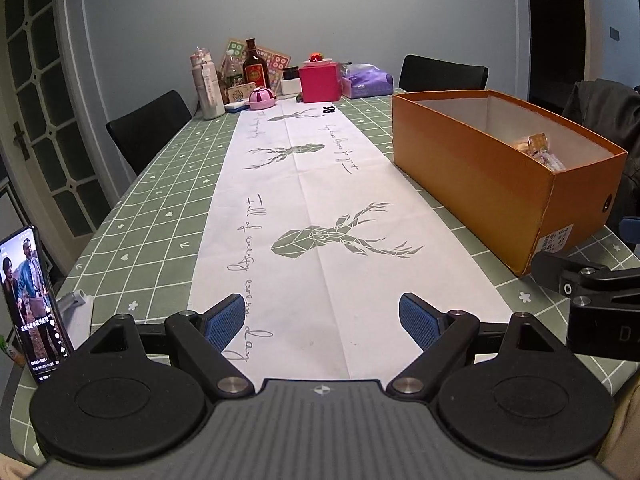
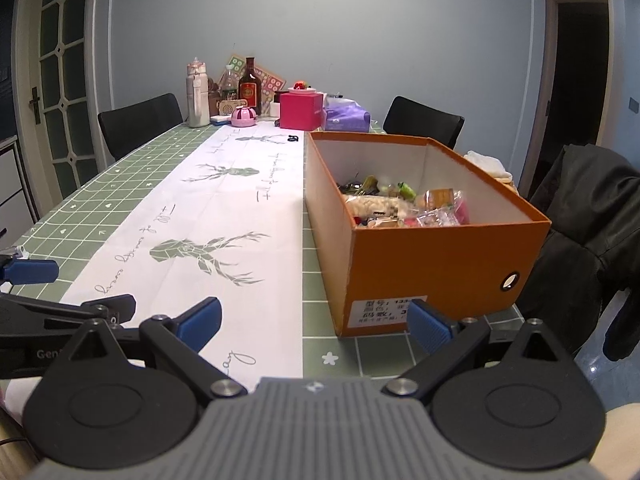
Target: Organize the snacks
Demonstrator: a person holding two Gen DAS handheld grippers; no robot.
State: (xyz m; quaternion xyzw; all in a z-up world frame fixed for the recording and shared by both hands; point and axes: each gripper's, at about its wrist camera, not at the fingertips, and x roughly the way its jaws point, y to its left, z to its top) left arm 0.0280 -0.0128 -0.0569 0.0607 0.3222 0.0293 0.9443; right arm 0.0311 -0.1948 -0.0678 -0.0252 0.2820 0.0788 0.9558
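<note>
Left gripper (image 1: 322, 320): fingers spread wide apart, nothing between them; blue pads over the near end of the white runner.
Right gripper (image 2: 314, 320): fingers likewise parted and empty; left pad over the runner's near edge, right pad in front of the label on the box's near wall.
Grippers, relation: side by side at the near end of the table, each visible at the edge of the other's view.
Orange box (image 2: 424, 264): open-topped cardboard, lengthwise on the right half of the table, just beside the runner's right edge; white label and a round hole on the near end wall.
Snacks (image 2: 404, 204): mixed wrapped packets heaped inside the box, toward its near end; individual items too small to identify.
White runner (image 1: 320, 184): printed with grey deer heads and script, laid down the middle of the table; no snacks on it.
Tablecloth (image 1: 152, 200): green with white grid.
Phone (image 1: 30, 304): propped upright at the near left, screen lit.
Far end: bottles (image 1: 230, 74), a pink box (image 1: 319, 82) and a purple pack (image 1: 368, 80) grouped against the wall.
Chairs (image 1: 148, 128): black, one on the left side, one at the far right.
Dark jacket (image 2: 580, 240): draped right of the box.
</note>
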